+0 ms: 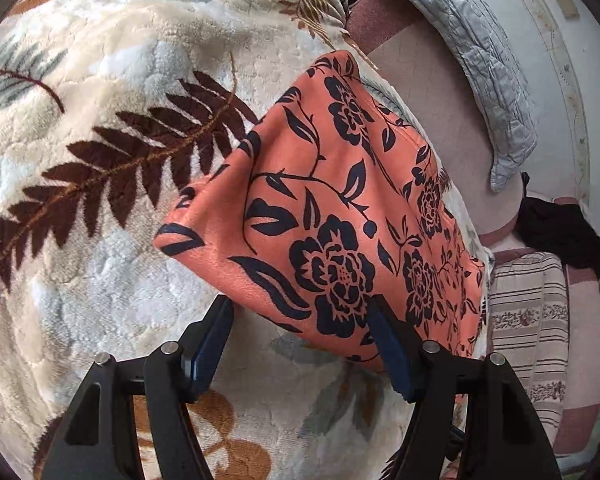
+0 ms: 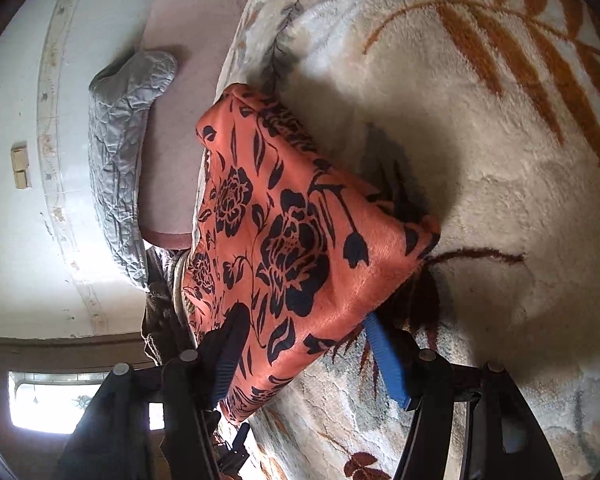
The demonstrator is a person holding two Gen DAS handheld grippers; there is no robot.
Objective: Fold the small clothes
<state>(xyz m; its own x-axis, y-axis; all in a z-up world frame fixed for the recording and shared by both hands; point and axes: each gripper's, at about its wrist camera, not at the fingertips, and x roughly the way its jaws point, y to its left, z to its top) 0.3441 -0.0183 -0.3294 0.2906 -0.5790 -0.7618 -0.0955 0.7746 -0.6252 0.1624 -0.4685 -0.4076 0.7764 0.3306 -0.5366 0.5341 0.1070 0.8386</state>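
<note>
An orange cloth with a black flower print [image 1: 332, 216] lies folded on a cream plush blanket with fern patterns [image 1: 100, 200], near the blanket's edge. My left gripper [image 1: 300, 316] is open, its blue-padded fingers [image 1: 210, 344] spread at the cloth's near edge; the right finger overlaps the cloth's corner. In the right wrist view the same cloth [image 2: 296, 240] sits between the spread fingers of my right gripper [image 2: 304, 344], which is open. One finger [image 2: 230, 344] lies on top of the cloth and the other [image 2: 386, 360] beneath its near edge.
The blanket [image 2: 480, 160] covers a bed. A grey quilted pillow [image 1: 488, 80] and pink bedding [image 1: 420, 80] lie past the cloth. Striped fabric [image 1: 528, 320] and a dark garment [image 1: 556, 232] sit at the right. A white wall [image 2: 20, 120] and a window [image 2: 52, 404] show beyond.
</note>
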